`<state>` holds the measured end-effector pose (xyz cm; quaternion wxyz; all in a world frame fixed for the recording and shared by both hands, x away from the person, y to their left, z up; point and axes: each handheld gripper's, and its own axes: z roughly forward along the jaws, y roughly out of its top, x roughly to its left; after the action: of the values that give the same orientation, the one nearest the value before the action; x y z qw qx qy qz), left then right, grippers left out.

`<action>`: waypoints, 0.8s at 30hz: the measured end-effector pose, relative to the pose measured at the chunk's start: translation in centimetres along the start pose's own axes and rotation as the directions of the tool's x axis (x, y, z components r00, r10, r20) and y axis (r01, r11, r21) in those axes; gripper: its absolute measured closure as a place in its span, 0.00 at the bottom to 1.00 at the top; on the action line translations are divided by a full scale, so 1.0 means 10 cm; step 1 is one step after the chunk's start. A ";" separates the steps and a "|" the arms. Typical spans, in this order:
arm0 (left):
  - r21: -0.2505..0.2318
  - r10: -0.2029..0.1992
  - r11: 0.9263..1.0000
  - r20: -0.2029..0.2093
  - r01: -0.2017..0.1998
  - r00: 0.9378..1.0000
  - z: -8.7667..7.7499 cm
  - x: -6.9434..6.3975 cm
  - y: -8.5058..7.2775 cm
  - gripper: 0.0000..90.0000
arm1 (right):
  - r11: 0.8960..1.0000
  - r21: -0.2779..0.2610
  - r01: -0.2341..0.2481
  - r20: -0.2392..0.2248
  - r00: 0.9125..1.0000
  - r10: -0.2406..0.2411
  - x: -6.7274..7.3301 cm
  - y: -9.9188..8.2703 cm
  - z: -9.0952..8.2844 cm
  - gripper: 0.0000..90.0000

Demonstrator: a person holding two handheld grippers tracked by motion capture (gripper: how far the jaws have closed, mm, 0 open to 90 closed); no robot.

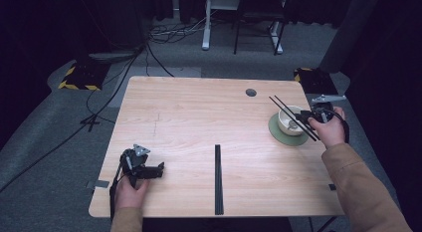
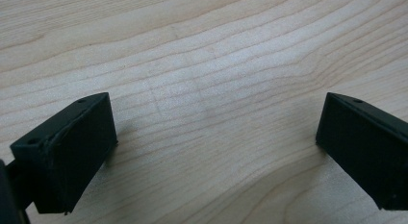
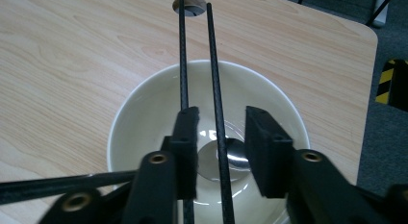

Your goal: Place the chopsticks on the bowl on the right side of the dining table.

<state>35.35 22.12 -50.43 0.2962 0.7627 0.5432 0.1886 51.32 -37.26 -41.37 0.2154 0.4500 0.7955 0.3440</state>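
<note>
The tabletop is big, pale and wooden, with a small round hole near its far edge. Most of it is bare.

On the right side sits a flat green plate. It is likely there to catch drips under the bowl. The white bowl stands on that plate, round and shiny inside. In the right gripper view a silver spoon lies at the bottom of the bowl.

Near the front edge lies a pair of black chopsticks, side by side and straight, well apart from the bowl. They look ready to be picked up next.

A second pair of black chopsticks lies across the top of the bowl, resting on its rim, with the tips pointing to the far edge. They are long, thin and dark. Laying them on the rim probably keeps them off the tabletop.

The right gripper hangs just over the near side of the bowl. Its fingers are partly apart. One stick runs between them with a gap on each side, so they do not squeeze it. The other stick passes by the left finger; I cannot tell if it touches.

The left gripper rests low on the tabletop, far from everything, likely just waiting. Its fingers are wide apart with nothing between them.
</note>
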 end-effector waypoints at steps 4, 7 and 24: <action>0.000 0.000 1.000 -0.001 0.000 1.000 0.00 0.00 0.00 0.01 | 1.000 0.002 0.010 -0.006 1.000 -0.010 0.03 0.01 0.04 0.57; 0.000 -0.001 1.000 0.000 0.001 1.000 0.00 0.00 0.00 0.01 | 1.000 0.027 0.007 -0.001 1.000 -0.007 0.05 0.00 0.09 0.55; 0.000 0.000 1.000 -0.001 0.000 1.000 0.00 0.00 0.00 0.01 | 0.993 0.068 0.095 -0.054 0.994 -0.091 0.16 0.00 0.16 0.89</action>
<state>35.35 22.12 -50.42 0.2960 0.7626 0.5432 0.1888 51.54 -35.31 -42.53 0.1946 0.4109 0.8325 0.3166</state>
